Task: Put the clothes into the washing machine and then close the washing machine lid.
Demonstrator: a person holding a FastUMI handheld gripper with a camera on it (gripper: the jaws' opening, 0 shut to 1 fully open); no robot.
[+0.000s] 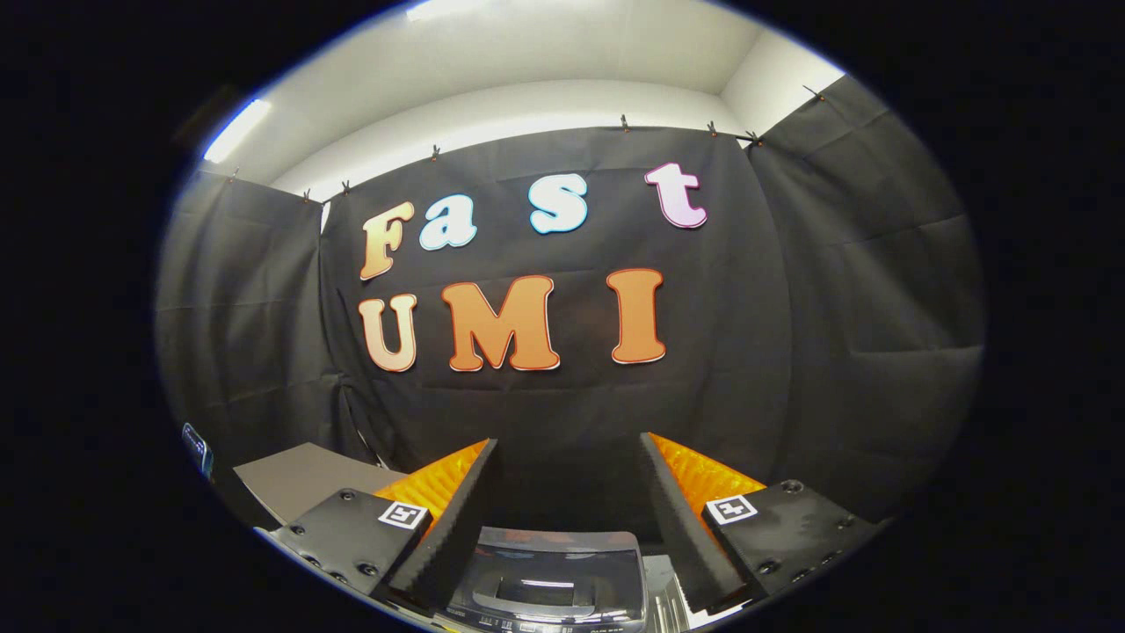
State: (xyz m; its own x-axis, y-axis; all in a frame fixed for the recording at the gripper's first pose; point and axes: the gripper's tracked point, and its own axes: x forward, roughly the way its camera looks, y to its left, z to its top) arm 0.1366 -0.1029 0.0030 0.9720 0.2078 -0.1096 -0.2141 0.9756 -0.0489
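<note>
Item: gripper (569,492), held level and looking out at the black cloth wall (562,396) of the booth. Jaws stand wide apart, with nothing between them; both fingers (457,510) are free of any contact.

Item: washing machine (549,580), small, set low between the fingers and just under them. What can be seen of it is a glossy dark top with a clear, curved panel, taken to be the lid (552,563). It appears to lie down flat over the tub, though the angle is too steep to be sure (only the near upper part of the machine is on view, so the tub's contents cannot be told).

Item: clothes. None held in the jaws; none made out on or around the machine.

Item: grey flat board (294,479), beyond the left finger, lying near the foot of the cloth wall; its use is not clear. A small dark device (197,448) stands just beyond the board's far left corner.

Item: ceiling lights (235,130), two strips, above the cloth wall.

Standing of the task, as a judgement: either nothing has begun or everything is finished, and this view alone does not settle which. The empty, wide jaws and the seemingly lowered lid fit both. If at the start, all is left: lid up, clothes found and gripped, dropped in the tub, lid shut.
</note>
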